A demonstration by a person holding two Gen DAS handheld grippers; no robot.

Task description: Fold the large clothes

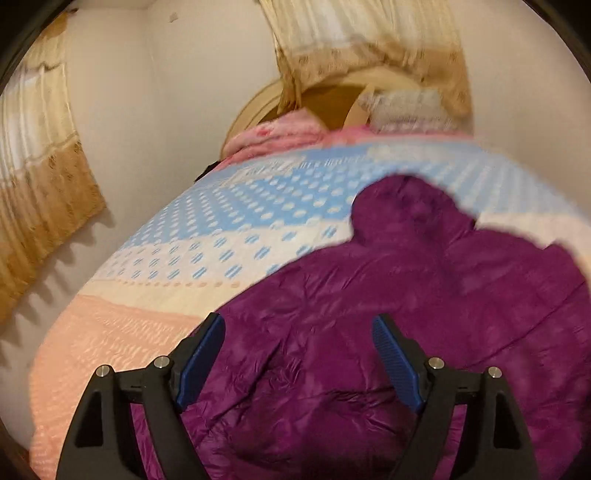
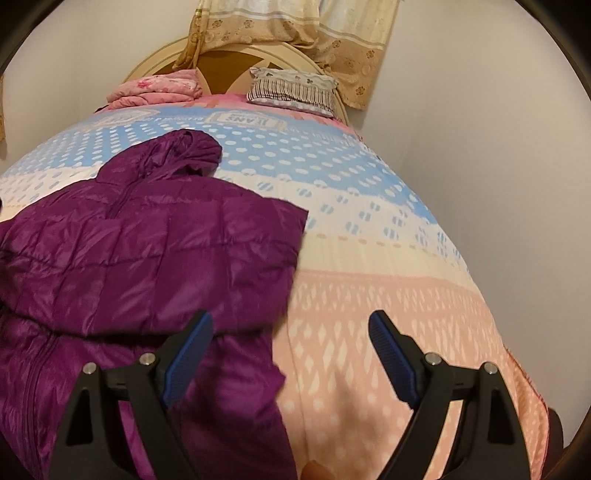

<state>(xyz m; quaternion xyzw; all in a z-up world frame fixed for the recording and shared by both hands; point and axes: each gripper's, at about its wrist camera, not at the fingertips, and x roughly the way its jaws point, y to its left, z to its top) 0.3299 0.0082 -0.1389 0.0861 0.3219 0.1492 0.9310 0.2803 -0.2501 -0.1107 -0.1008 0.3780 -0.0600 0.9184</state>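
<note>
A shiny purple quilted puffer jacket (image 2: 147, 251) lies on the patterned bed (image 2: 369, 295). Both grippers, left (image 1: 298, 332) and right (image 2: 290, 328), hover with fingers released, empty. Best to grasp the jacket's edges evenly and fold smoothly.

Bed covered by a bedspread (image 2: 369, 258) banded in blue with white dots, cream, then peach. Up at the rounded headboard (image 2: 221, 79), a folded pink blanket (image 2: 155, 90) on the left, a striped pillow (image 2: 291, 92) just beside it. Beige patterned curtain (image 2: 295, 33) hanging behind, over a plain pale wall (image 1: 177, 92).
</note>
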